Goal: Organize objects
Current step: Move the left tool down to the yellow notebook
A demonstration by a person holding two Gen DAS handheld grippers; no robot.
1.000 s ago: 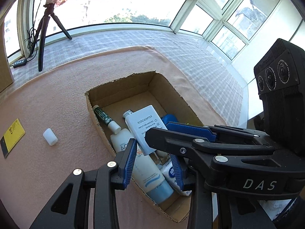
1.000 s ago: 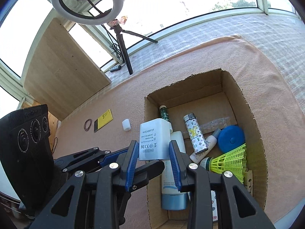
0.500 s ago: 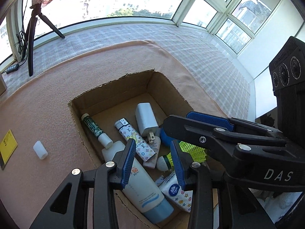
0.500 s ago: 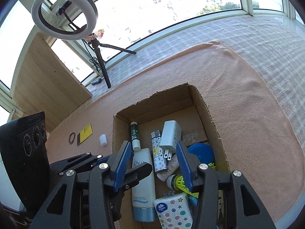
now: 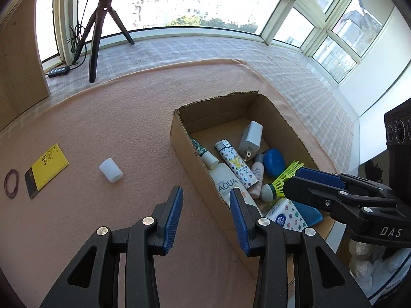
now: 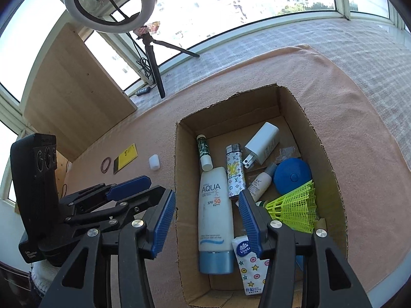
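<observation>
White charger (image 6: pixel 263 142) now lies in box (image 6: pixel 323 154), released by right tongs (image 6: pixel 206 217).

curved bay windows (image 5: pixel 195 2) admit strong daylight over a pale checked sill covering (image 5: pixel 205 51); a peach cloth (image 5: pixel 102 118) covers the work surface, with a ring light (image 6: pixel 109 2) on a tripod (image 6: pixel 154 61) beside a wooden panel (image 6: pixel 74 95).
</observation>
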